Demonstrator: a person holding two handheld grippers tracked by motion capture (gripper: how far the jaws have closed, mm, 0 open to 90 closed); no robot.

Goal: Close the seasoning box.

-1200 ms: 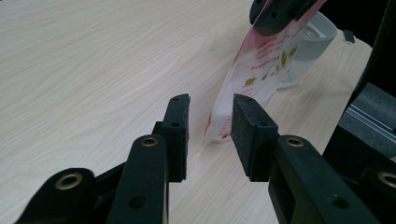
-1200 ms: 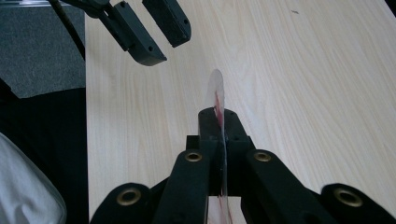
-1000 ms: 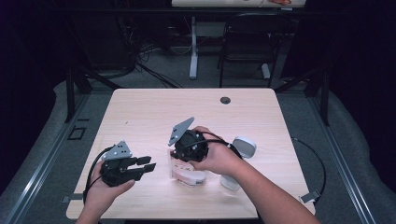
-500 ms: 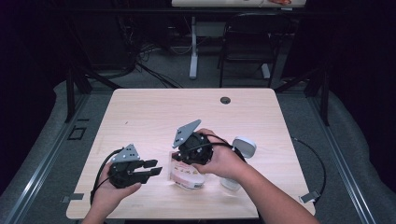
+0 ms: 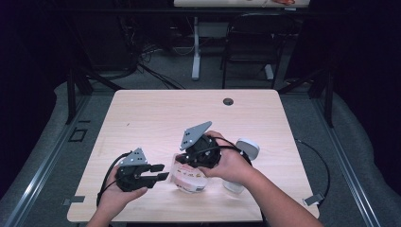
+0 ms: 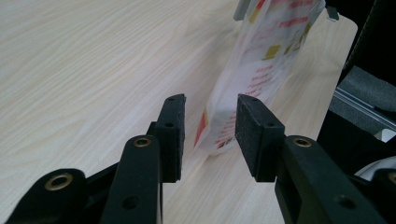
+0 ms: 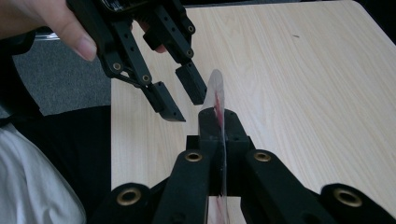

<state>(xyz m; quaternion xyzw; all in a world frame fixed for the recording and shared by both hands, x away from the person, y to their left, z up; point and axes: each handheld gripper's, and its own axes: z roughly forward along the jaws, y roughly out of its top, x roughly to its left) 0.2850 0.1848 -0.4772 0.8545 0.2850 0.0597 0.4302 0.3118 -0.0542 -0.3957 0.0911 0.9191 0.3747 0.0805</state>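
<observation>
My right tongs (image 7: 219, 126) pinch the printed plastic bag (image 5: 189, 176) by its edge, holding it upright near the table's (image 5: 156, 118) front edge. My left tongs (image 6: 208, 135) are spread, 1 jaw each side of the bag's lower corner, not clamped. White round object (image 5: 247, 150) sits right of my right hand.

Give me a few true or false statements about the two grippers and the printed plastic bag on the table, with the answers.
1. The right gripper is clamped on the plastic bag. True.
2. The left gripper is shut on the bag. False: its jaws stand open, with the bag's lower edge just ahead of the gap.
3. The bag carries red and yellow print. True.
4. A white round object lies at the table's far left corner. False: it sits near the right hand.
5. The table is wood-grained. True.
</observation>
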